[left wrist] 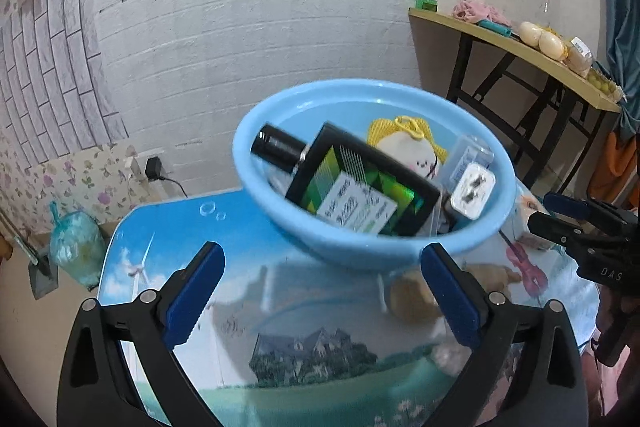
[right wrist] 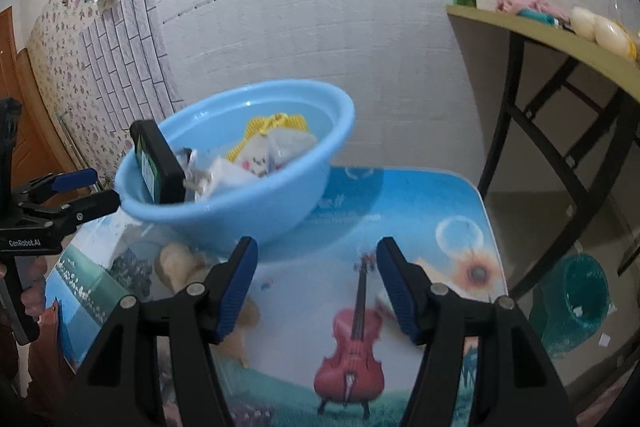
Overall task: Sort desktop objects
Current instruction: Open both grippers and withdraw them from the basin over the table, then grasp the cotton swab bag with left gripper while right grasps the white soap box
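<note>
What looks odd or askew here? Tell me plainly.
The black box stands tilted in the blue basin, one corner poking above the rim rather than lying flat, crowding the doll and white plug. Nothing looks spilled or broken.

I can read "GenRobot.AI" in white on the black body of the left gripper (right wrist: 108, 193) in my right wrist view. In the left wrist view the right gripper (left wrist: 546, 209) carries the letters "DAS", cut off. The white label on the black box (left wrist: 362, 183) is too blurred to read.
</note>
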Demonstrator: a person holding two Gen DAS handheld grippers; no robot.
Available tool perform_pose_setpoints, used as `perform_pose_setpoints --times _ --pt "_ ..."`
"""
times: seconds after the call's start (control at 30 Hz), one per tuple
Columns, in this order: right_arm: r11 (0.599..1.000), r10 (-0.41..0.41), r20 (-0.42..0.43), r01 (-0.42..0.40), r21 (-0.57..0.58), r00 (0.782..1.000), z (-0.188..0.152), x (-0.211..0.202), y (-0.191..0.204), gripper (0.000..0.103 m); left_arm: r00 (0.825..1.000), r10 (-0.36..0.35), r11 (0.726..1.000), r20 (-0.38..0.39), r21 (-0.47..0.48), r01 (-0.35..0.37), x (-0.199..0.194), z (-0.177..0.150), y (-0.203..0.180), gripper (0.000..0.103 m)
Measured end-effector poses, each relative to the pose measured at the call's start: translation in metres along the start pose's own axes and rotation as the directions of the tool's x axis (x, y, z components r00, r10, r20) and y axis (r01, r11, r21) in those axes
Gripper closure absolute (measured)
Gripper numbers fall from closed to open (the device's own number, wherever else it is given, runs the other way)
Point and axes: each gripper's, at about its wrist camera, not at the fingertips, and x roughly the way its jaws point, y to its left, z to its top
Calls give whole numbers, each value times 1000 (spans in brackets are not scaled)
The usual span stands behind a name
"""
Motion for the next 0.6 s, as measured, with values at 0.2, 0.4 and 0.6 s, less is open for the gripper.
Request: perform_pose_setpoints --times 0.2,0.4,0.6 --pt "1000 -17 -27 18 18 999 -17 -5 -7 41 999 -14 1000 -35 1 14 -2 -17 -9 4" --pt "999 -37 -39 38 21 999 -27 -12 -14 41 996 -51 999 -76 15 53 -1 -33 -27 4" --pt "995 -82 -51 85 44 995 -34 -19 -33 38 984 -131 991 -120 -2 131 4 -45 -45 4"
